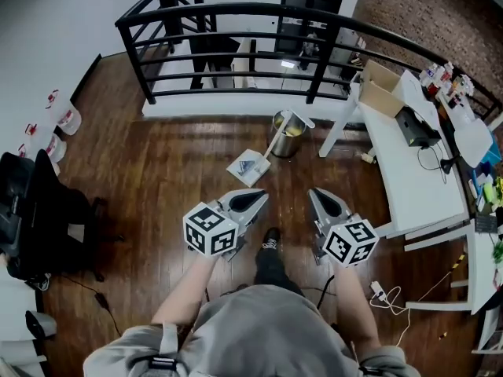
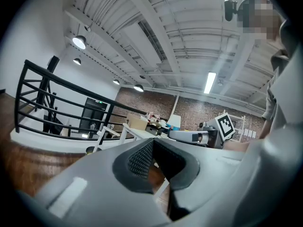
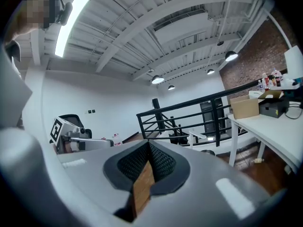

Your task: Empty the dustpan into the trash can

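In the head view a white dustpan [image 1: 250, 166] lies on the wooden floor, and its long handle [image 1: 280, 136] leans up against a round metal trash can [image 1: 287, 134] just behind it. Both sit ahead of my grippers, near the white table's leg. My left gripper [image 1: 255, 200] is held low over the floor, short of the dustpan and a little to its left side. The right gripper [image 1: 321, 199] is level with it on the right. Both are shut with nothing between the jaws, as the left gripper [image 2: 151, 148] and right gripper [image 3: 149, 148] also show in their own views.
A black railing [image 1: 236, 22] closes off the floor behind the trash can. A long white table [image 1: 416, 163] with a cardboard box [image 1: 381, 89] runs along the right. A black office chair [image 1: 39, 210] stands at the left. Cables [image 1: 385, 293] lie by my right side.
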A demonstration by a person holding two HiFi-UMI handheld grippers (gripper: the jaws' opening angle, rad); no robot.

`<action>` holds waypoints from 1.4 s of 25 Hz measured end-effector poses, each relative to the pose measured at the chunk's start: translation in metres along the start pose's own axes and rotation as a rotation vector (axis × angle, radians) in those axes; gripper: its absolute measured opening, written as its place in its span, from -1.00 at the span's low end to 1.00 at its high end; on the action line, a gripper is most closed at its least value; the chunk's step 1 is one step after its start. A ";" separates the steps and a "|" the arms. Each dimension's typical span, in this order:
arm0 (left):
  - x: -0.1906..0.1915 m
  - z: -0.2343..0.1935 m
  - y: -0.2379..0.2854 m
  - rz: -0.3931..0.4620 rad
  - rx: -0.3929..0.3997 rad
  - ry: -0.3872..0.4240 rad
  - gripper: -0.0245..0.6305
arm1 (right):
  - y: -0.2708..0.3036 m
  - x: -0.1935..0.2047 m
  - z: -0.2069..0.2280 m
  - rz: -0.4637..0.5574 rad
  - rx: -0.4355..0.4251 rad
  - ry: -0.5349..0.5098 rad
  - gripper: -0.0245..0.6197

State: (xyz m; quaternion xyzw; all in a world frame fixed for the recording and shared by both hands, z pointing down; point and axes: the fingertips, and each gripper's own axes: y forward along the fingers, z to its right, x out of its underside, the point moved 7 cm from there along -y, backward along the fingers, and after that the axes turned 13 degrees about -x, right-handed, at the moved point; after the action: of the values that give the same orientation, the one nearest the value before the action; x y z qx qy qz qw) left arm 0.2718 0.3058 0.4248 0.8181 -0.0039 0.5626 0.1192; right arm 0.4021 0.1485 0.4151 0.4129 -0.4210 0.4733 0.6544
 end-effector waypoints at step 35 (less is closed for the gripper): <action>-0.034 -0.323 0.296 -0.482 0.256 0.078 -0.91 | 0.338 0.075 0.345 -0.046 0.522 0.258 -0.07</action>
State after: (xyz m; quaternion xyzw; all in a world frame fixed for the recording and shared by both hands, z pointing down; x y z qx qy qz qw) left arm -0.0794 0.0784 0.5594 0.7814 0.2667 0.5450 0.1455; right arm 0.0346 -0.0841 0.6389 0.5134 -0.1888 0.5992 0.5846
